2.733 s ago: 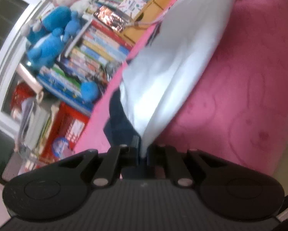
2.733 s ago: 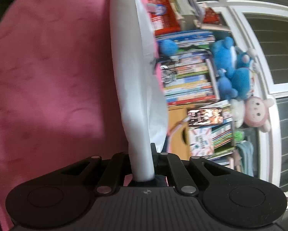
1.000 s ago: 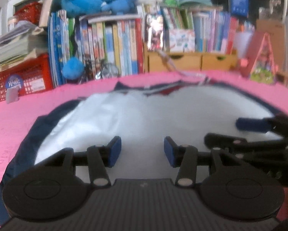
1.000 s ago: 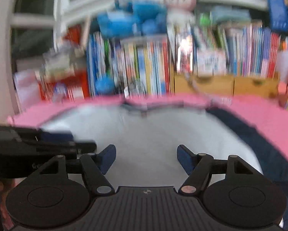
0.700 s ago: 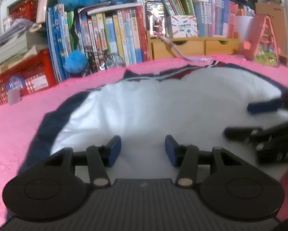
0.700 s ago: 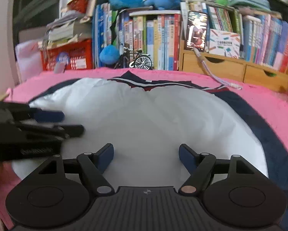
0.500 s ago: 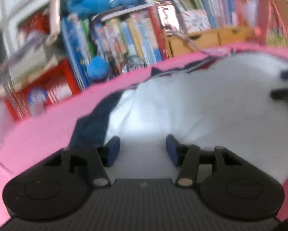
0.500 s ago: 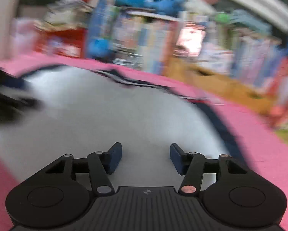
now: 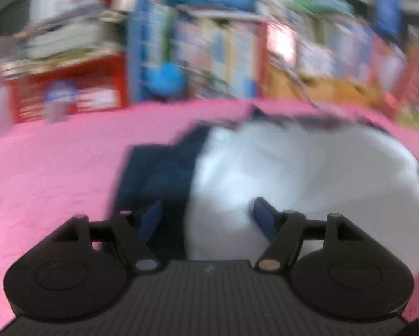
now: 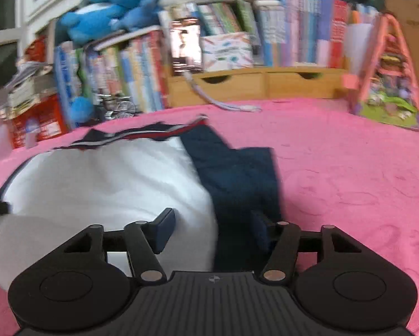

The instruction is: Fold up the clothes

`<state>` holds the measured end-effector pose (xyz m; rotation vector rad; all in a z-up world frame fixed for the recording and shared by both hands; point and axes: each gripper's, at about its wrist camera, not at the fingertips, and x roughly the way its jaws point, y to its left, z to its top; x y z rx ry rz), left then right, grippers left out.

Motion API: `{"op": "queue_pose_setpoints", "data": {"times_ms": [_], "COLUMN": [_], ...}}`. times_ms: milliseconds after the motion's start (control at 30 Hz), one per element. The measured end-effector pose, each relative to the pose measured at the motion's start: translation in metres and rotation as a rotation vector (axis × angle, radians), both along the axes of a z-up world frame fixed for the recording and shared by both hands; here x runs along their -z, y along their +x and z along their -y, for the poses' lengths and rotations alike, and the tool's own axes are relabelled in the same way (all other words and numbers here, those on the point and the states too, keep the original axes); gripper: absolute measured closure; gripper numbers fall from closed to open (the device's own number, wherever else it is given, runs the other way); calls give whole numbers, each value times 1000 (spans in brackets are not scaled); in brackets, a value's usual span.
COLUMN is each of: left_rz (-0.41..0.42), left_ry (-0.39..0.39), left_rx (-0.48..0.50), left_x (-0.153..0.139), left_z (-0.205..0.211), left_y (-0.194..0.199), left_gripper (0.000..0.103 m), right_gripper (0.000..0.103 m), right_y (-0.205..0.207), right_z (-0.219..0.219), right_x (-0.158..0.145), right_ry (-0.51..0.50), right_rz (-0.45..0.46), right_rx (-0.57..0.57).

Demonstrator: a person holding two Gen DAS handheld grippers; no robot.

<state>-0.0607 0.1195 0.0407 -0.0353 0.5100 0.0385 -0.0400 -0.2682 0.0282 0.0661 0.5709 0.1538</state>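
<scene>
Left claw (image 9: 206, 218) spread and widening, right claw (image 10: 212, 231) spread but narrowing, each astride a navy sleeve (image 10: 234, 173) of the white shirt (image 10: 103, 179), unpinched; sleeve fold-in at hand; next, pinch, carry toward 12 o'clock centre.

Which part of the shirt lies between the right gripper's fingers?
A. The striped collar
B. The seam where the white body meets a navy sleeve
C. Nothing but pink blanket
B: in the right wrist view, the right gripper straddles the line where the shirt turns from white to the navy sleeve.
</scene>
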Motion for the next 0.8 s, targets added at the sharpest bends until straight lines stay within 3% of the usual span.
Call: {"op": "queue_pose_setpoints", "data": {"times_ms": [67, 133, 167, 233, 300, 367, 467, 533, 600, 667, 800], "left_rz": [2, -38, -32, -49, -55, -19, 64, 84, 85, 70, -19], "left_ry": [-96, -161, -150, -24, 32, 52, 27, 16, 35, 75, 207], "left_rx": [-116, -210, -212, -259, -289, -256, -98, 22, 121, 197, 177], "left_x": [1, 7, 7, 6, -1, -17, -47, -60, -61, -57, -26], "left_z": [-25, -48, -53, -54, -50, -36, -1, 30, 63, 89, 95], "left_y": [-5, -7, -9, -11, -13, -14, -15, -6, 13, 36, 75], "left_gripper": [51, 51, 50, 40, 45, 45, 43, 42, 41, 41, 41], "right_gripper": [73, 72, 72, 72, 71, 70, 69, 60, 49, 48, 47], "right_y": [2, 2, 2, 2, 3, 2, 1, 0, 0, 1, 2], "right_z": [-4, -8, -10, -12, -13, -13, -14, -15, -13, -10, -4], "right_x": [0, 1, 2, 2, 3, 3, 3, 3, 3, 4, 5], "right_ry": [-89, -126, -135, -142, -143, -145, -151, -158, -155, -138, -100], "right_rz": [0, 2, 4, 6, 8, 10, 14, 17, 13, 9, 5], "right_rx": [38, 40, 41, 42, 41, 41, 47, 56, 82, 92, 100]}}
